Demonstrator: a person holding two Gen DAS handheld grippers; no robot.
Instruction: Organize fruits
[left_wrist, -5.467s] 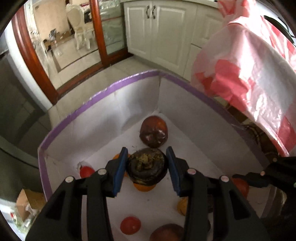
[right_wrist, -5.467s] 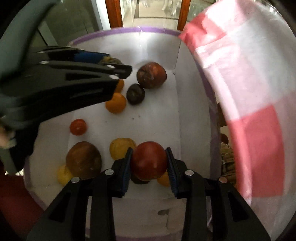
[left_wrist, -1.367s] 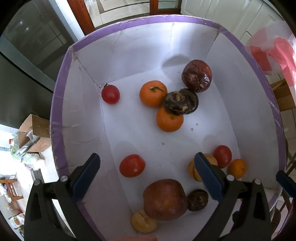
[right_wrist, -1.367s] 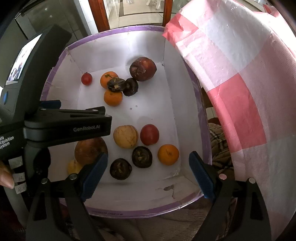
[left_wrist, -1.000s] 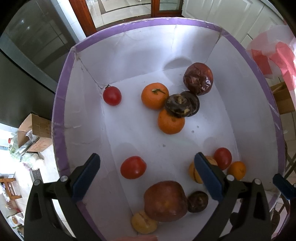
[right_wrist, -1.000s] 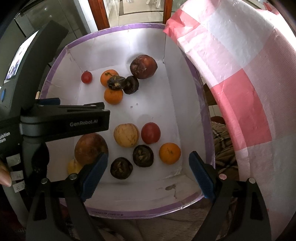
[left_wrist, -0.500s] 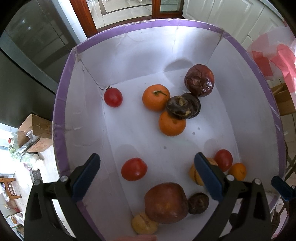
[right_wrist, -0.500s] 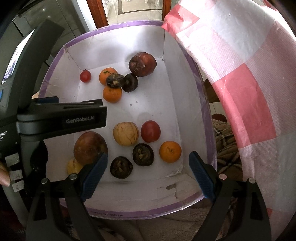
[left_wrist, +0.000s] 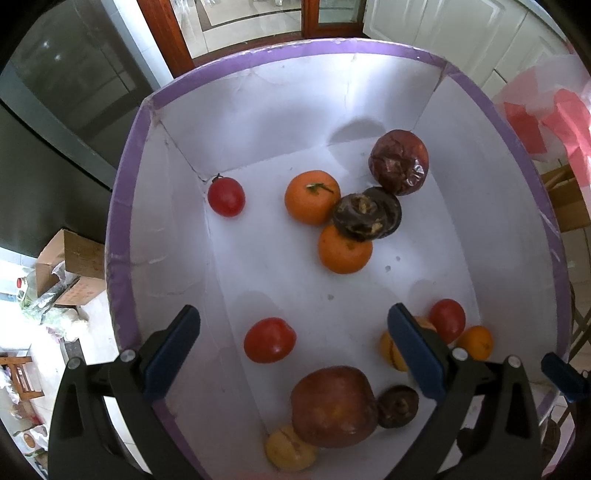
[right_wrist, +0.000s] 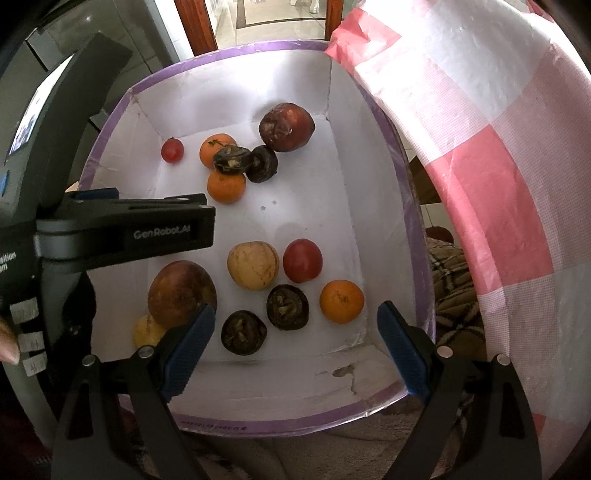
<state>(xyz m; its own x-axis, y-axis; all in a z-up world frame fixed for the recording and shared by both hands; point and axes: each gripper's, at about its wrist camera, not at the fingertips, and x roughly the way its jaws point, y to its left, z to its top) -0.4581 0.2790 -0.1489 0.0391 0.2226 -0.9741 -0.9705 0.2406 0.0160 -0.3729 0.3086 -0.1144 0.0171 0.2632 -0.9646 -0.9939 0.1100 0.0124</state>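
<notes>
A white box with a purple rim (left_wrist: 122, 236) (right_wrist: 413, 221) holds several fruits. At its far end lie a small tomato (left_wrist: 226, 196), two oranges (left_wrist: 312, 197), two dark mangosteens (left_wrist: 360, 218) and a wrinkled dark red fruit (left_wrist: 399, 161). Nearer lie a tomato (left_wrist: 269, 340), a big reddish-brown fruit (left_wrist: 334, 405), a yellow fruit (right_wrist: 252, 264), a red tomato (right_wrist: 302, 260), an orange (right_wrist: 341, 301) and two mangosteens (right_wrist: 287, 306). My left gripper (left_wrist: 293, 350) is open and empty above the box's near end. My right gripper (right_wrist: 295, 345) is open and empty above the near edge.
A pink and white checked plastic sheet (right_wrist: 480, 155) hangs along the box's right side. The left gripper's body (right_wrist: 110, 229) crosses the right wrist view on the left. Cardboard boxes (left_wrist: 70, 266) sit on the floor at left. White cabinets and a wooden door frame stand behind.
Several seconds ago the left gripper held a mangosteen and the right a red tomato; both fruits now lie in the box. Over the last second both open grippers barely drifted.
</notes>
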